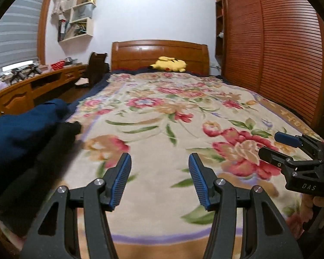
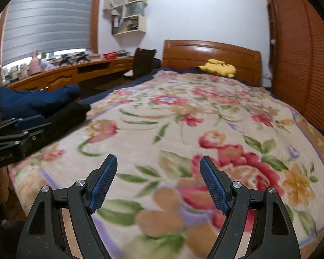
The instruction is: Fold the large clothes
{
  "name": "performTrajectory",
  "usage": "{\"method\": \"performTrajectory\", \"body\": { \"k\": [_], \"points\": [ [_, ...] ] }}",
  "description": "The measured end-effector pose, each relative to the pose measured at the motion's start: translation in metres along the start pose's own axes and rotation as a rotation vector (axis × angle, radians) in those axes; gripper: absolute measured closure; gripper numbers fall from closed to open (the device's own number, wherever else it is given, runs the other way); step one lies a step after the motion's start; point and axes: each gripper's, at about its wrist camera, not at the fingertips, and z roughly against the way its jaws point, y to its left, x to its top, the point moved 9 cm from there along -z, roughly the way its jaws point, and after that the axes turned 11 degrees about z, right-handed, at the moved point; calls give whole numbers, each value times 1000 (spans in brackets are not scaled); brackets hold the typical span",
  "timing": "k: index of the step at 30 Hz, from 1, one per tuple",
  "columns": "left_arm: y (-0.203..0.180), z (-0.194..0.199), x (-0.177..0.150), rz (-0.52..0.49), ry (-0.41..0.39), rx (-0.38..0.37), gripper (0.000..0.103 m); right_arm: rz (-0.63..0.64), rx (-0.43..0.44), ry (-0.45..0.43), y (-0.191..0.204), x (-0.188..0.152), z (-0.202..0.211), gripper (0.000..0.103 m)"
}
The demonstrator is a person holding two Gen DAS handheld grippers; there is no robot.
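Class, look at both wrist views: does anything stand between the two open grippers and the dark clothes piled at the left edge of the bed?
Nothing visible does. The left gripper and right gripper are both open and empty over the bare floral blanket. The black garment and blue garment lie to their left, with only blanket between. The yellow plush toy sits far off by the headboard.

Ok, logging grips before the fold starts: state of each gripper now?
Left gripper: open, holding nothing.
Right gripper: open, holding nothing.

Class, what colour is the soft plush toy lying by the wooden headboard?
Yellow: the plush toy shows best in the left wrist view.
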Motion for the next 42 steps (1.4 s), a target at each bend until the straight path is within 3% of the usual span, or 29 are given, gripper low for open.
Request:
{"method": "performTrajectory", "body": {
  "k": [9, 18, 42],
  "points": [
    [-54, -27, 2, -1, -18, -47, 49, -52, -121, -15, -60, -26, 17, 23],
    [-74, -34, -7, -31, -52, -52, 49, -82, -215, -71, -96, -38, 37, 23],
    [-83, -26, -19, -54, -40, -75, 49, -87, -219, -106, -103, -43, 44, 23]
  ]
}}
